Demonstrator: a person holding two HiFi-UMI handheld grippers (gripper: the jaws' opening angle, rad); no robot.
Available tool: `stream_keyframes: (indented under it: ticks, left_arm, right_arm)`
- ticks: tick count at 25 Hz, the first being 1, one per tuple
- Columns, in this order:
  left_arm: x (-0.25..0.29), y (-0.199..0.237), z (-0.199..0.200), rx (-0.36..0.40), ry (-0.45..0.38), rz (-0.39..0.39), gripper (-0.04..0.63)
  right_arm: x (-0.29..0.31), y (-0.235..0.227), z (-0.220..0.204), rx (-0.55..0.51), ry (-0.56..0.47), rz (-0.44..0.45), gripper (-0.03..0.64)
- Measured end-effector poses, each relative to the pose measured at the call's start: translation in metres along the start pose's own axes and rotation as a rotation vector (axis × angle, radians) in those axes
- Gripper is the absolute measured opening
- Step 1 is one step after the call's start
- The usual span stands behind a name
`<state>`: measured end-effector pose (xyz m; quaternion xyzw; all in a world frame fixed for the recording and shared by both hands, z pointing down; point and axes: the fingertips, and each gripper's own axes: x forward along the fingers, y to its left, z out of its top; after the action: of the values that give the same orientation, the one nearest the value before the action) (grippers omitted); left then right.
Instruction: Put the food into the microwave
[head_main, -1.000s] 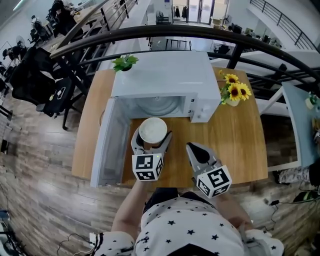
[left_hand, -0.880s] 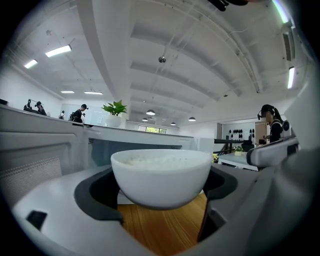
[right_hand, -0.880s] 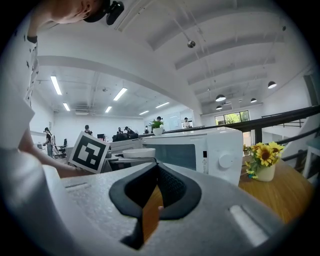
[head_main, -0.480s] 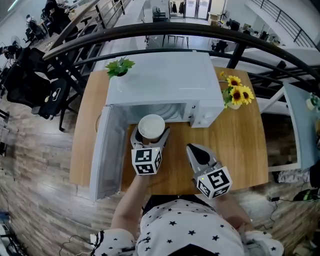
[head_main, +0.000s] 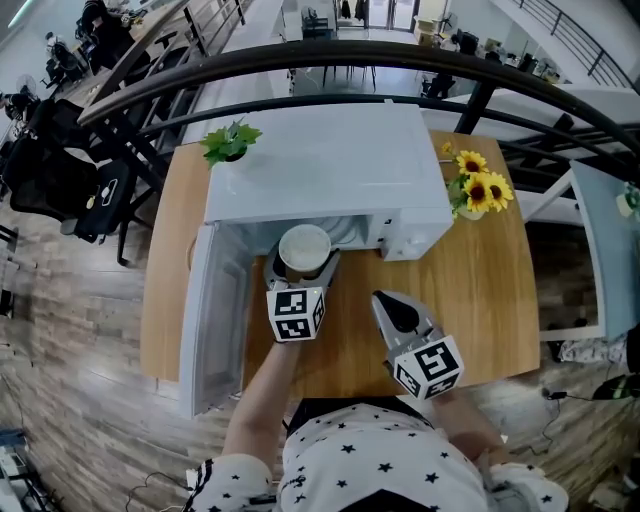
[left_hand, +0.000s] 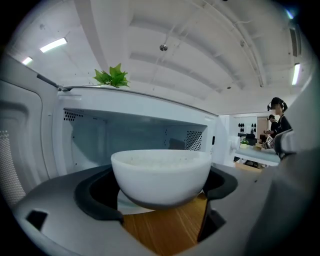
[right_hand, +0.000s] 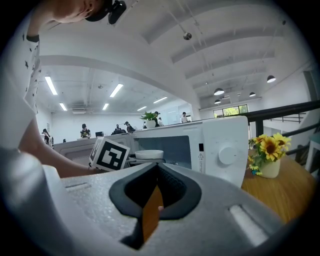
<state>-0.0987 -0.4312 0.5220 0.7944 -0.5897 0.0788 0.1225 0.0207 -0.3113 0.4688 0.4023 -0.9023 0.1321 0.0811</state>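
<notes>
**Bowl at the microwave mouth, not yet inside**

Your left gripper (head_main: 303, 265) is clamped on the white bowl (left_hand: 161, 176), one jaw on each side of its wall. You hold it just in front of the open microwave (head_main: 330, 165), above the wooden table (head_main: 480, 280). The door (head_main: 215, 310) is swung wide to the left, so that step is done. What remains, by my reading, is to carry the bowl into the cavity, set it down, let go and close the door.

The bowl sits upright with its rim level and its mouth facing up, showing what looks like rice. It is round, so it has no long axis to align.

Your right gripper (head_main: 392, 308) has its jaws together on nothing, over the table to the bowl's right.
</notes>
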Motion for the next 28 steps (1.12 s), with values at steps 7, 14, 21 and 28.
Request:
stream_keyframes:
  ticks: [7,14,21,28]
  left_arm:
    - [0.024,0.006,-0.009,0.016,0.027,-0.004,0.489]
    - [0.047,0.019,-0.019,-0.002,0.056,0.001,0.489]
    - [0.064,0.029,-0.031,-0.005,0.085,0.003,0.489]
    - [0.074,0.037,-0.043,-0.008,0.111,0.006,0.489]
  right_arm:
    - [0.007,-0.003,-0.006,0.013,0.016,0.001,0.005]
    - [0.014,-0.005,-0.011,0.026,0.034,-0.004,0.005]
    - [0.021,-0.006,-0.018,0.038,0.054,-0.010,0.005]
    - [0.026,-0.007,-0.024,0.049,0.068,-0.016,0.005]
